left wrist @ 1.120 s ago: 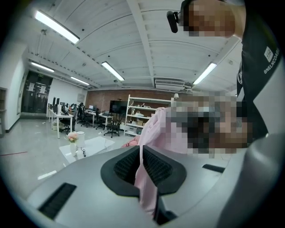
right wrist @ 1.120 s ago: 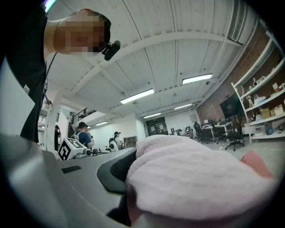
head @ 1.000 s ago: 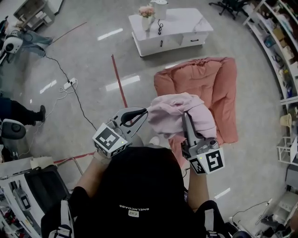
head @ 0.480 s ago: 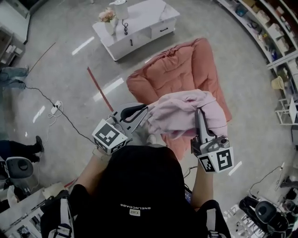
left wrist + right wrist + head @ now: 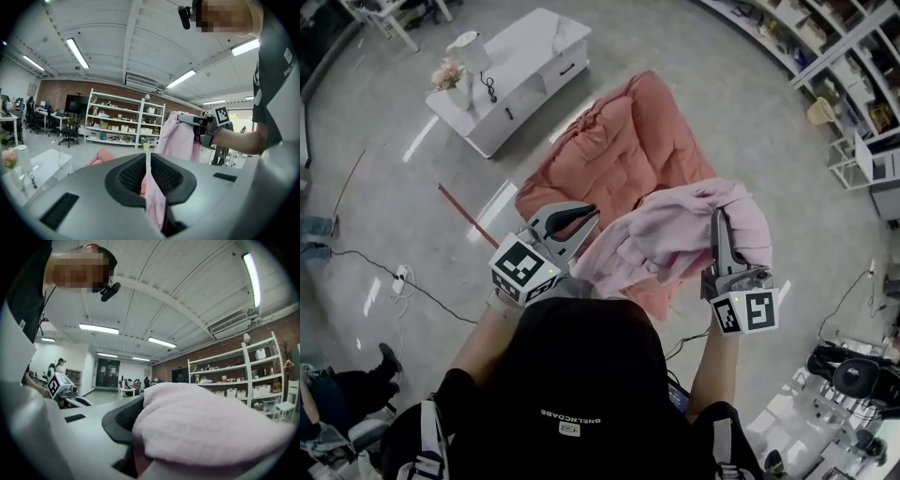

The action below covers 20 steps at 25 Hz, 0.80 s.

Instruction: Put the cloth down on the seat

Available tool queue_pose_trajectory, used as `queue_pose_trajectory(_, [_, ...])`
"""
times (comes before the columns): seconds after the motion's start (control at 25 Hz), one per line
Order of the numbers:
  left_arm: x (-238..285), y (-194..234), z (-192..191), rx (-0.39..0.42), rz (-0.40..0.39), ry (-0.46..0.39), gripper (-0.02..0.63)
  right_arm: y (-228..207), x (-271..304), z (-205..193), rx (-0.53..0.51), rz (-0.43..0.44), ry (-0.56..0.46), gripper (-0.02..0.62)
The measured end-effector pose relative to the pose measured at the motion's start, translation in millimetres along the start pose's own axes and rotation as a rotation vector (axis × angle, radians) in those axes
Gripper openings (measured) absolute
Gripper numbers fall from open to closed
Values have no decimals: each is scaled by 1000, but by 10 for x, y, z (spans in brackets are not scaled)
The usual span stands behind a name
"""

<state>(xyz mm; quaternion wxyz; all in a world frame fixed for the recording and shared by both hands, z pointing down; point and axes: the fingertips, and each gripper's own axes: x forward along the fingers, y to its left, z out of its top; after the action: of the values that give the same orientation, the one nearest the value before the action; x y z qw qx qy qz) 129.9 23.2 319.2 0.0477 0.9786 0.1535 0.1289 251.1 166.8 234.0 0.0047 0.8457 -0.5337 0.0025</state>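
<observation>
A pale pink cloth (image 5: 675, 239) hangs bunched in the air between my two grippers, in front of the person's chest. My left gripper (image 5: 592, 219) is shut on a thin edge of the cloth (image 5: 150, 197), which runs down between its jaws. My right gripper (image 5: 715, 220) is shut on a thick fold of the cloth (image 5: 206, 432) that covers its jaws. The seat (image 5: 609, 159), a salmon padded floor chair, lies on the floor just beyond and partly beneath the cloth. In the left gripper view the right gripper (image 5: 190, 120) holds the cloth up high.
A low white table (image 5: 530, 66) with a flower vase (image 5: 450, 77) stands on the floor beyond the seat. Shelving (image 5: 853, 56) lines the right side. A red tape line (image 5: 469, 214) and a cable with a power strip (image 5: 398, 277) cross the floor at left.
The head view has swung round: the seat now lies at upper centre instead of at the right, the table at upper left. Both grippers still hold the cloth, carried closer over the seat.
</observation>
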Motion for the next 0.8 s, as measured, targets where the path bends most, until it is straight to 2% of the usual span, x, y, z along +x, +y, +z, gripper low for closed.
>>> queue_pose_trajectory(0.2, [288, 176, 295, 42, -53, -25, 23, -323, -16, 211, -98, -125, -6, 92])
queue_pose_trajectory(0.32, [468, 257, 457, 58, -96, -34, 25, -499, -18, 343, -122, -195, -10, 92])
queue_pose_trajectory(0.56, [833, 75, 636, 98, -166, -22, 77, -855, -229, 414, -102, -288, 0, 92])
queue_pose_trajectory(0.8, [1056, -77, 525, 103, -210, 43, 132, -1116, -346, 168, -46, -338, 70, 92])
